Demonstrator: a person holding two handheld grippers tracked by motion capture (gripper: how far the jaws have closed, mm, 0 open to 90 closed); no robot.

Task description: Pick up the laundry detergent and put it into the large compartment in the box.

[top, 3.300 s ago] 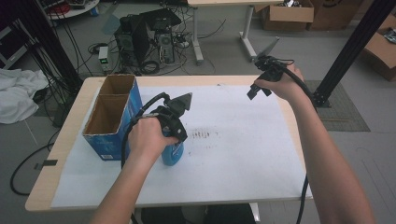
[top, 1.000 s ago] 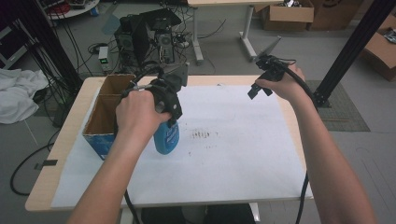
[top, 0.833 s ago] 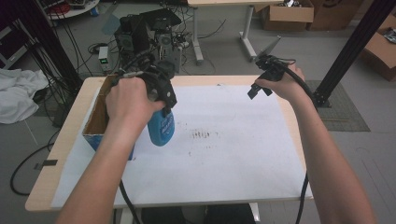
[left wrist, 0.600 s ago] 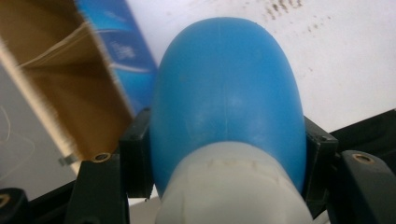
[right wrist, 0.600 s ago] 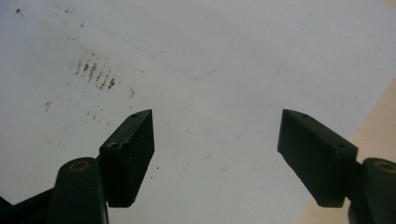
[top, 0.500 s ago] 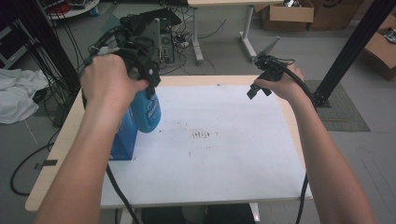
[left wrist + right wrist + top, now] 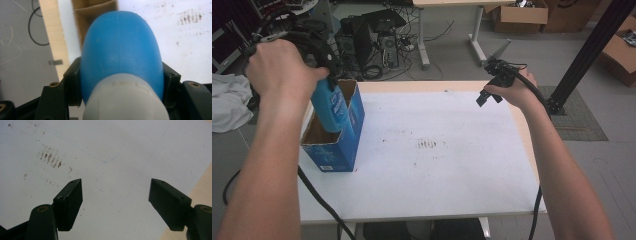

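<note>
A blue bottle (image 7: 331, 104) with a white cap (image 7: 125, 101) is clamped between the jaws of the left gripper (image 7: 319, 47) and held over the open blue cardboard box (image 7: 334, 132) at the table's left edge. The right gripper (image 7: 493, 82) is held above the white sheet (image 7: 437, 150) at the far right, jaws spread wide with nothing between them.

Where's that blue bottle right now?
The blue bottle is clamped in the left gripper, held above the open blue cardboard box at the table's left edge in the high view, its lower end just inside the opening.
</note>
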